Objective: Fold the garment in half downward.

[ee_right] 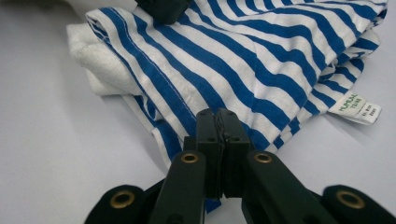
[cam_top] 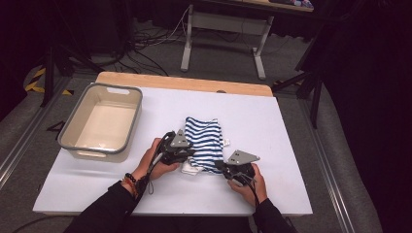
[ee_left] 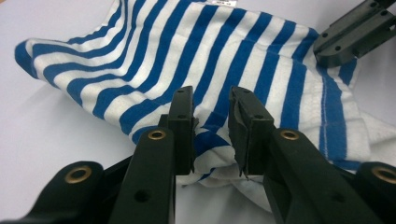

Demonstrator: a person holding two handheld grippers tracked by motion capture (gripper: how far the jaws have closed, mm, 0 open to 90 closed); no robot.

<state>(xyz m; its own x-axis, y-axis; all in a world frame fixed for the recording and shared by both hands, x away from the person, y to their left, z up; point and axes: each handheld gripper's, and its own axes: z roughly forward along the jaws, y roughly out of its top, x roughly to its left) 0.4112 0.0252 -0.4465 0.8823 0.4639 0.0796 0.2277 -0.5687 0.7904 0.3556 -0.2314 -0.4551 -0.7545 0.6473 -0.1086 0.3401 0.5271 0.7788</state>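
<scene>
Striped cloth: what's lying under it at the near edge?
A white cloth pokes out from under the striped cloth at its near edge, folded or bunched. How far it runs underneath is covered. Beneath both is the white table.

Small print on the garment tag (ee_right: 357, 109) is illegible

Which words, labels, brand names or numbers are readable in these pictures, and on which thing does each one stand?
Care label at the edge of the blue-and-white striped garment: green print of a few letters, too blurred to read with certainty; the smaller dark lines beside it are too small to read.
Same label in the high view: too small to read.
Grey plastic bin: no text visible.
</scene>
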